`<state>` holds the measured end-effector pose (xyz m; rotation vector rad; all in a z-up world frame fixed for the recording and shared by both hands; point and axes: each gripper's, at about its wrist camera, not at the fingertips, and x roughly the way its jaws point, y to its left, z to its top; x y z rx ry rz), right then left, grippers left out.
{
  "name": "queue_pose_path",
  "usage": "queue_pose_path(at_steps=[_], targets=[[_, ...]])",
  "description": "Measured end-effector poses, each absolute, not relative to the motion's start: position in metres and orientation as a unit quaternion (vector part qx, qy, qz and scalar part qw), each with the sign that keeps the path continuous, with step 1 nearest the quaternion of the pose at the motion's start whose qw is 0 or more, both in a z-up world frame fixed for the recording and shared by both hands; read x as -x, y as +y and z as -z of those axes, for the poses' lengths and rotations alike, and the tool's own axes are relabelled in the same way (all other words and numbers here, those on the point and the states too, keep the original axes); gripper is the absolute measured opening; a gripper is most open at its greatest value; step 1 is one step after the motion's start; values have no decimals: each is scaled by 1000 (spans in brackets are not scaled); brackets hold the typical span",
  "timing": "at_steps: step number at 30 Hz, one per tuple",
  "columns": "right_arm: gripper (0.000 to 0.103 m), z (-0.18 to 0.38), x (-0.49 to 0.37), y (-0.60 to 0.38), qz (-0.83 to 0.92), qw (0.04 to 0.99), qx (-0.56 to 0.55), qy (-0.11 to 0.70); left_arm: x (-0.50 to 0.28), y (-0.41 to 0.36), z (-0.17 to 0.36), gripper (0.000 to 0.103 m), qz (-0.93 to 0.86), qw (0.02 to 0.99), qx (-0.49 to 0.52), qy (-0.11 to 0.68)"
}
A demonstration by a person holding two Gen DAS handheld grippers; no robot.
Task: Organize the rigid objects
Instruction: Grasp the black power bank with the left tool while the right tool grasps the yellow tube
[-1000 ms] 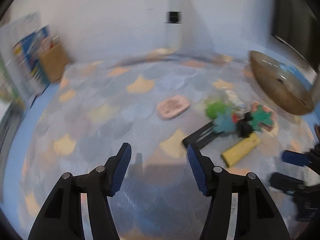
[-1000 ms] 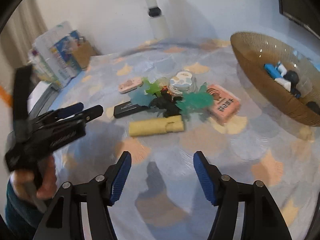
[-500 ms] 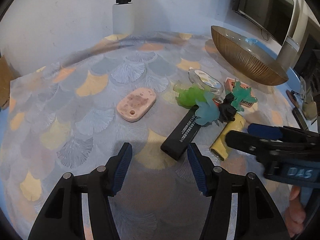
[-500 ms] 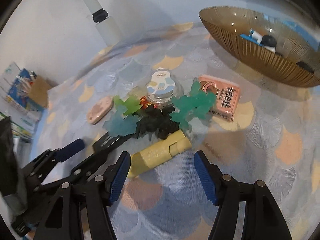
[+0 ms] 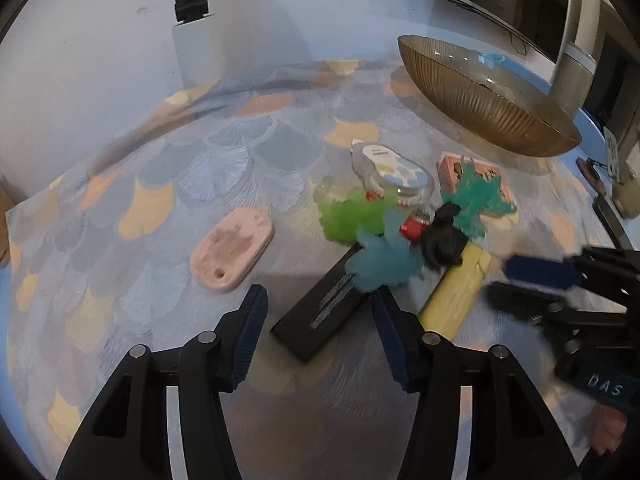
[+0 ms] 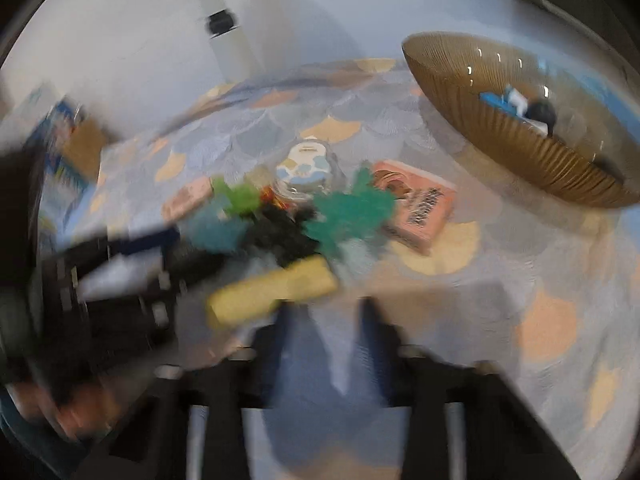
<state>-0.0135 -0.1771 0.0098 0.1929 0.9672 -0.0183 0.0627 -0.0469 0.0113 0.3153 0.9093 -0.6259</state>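
- The flat box (image 5: 320, 316) lies on the table (image 5: 120, 240), left of the tube (image 5: 456, 296).
- The oval tag (image 5: 232, 248) sits left of the pile.
- The bowl (image 5: 480, 104) stands behind, right.

Left gripper (image 5: 318, 326) low and level, jaws wide apart, nothing between the blue pads. Right gripper (image 6: 324, 320) heavily blurred, jaws parted with a clear gap, empty; seen from the left wrist at far right

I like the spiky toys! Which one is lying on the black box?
The light blue spiky toy. It overlaps the black box, while the green one and the teal one lie farther back.
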Motion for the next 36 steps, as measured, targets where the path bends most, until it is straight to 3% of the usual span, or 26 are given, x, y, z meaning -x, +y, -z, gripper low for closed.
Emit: queue_pose_path(at_steps=[3, 4, 5, 7, 12, 14, 15, 22, 27, 30, 33, 35, 36], targets=[[11, -7, 33, -206, -30, 879, -124, 460, -59, -55, -12, 52, 296, 843, -147, 424], [8, -7, 37, -214, -32, 876, -131, 463, -57, -57, -13, 45, 289, 846, -150, 422], [8, -7, 41, -223, -40, 873, -141, 464, -54, -58, -14, 31, 289, 846, -146, 423], [8, -6, 43, -232, -61, 865, -160, 472, -48, -58, -17, 22, 279, 846, -138, 433], [23, -7, 41, -236, -86, 847, -201, 484, -24, -39, -17, 21, 247, 854, -101, 447], [57, -9, 36, -229, -100, 843, -217, 482, -16, -22, -17, 21, 230, 856, -71, 457], [63, -10, 36, -225, -102, 841, -222, 482, -12, -14, -16, 21, 225, 857, -58, 459], [67, -12, 8, -182, -27, 857, -207, 471, 11, 32, -12, 21, 211, 868, 3, 450], [68, -11, -17, -150, 66, 869, -134, 472, 10, 34, -13, 21, 205, 869, 12, 451], [78, -5, -23, -130, 93, 875, -67, 470, 7, 33, -12, 21, 206, 868, 21, 451], [73, -5, -16, -132, 82, 880, -53, 465, 5, 34, -13, 21, 197, 868, 16, 455], [48, -8, -10, -141, 69, 879, -51, 468, 4, 32, -13, 21, 191, 867, 4, 460], [42, -10, -6, -148, 53, 880, -56, 469, 3, 31, -14, 21, 191, 866, 1, 462]])
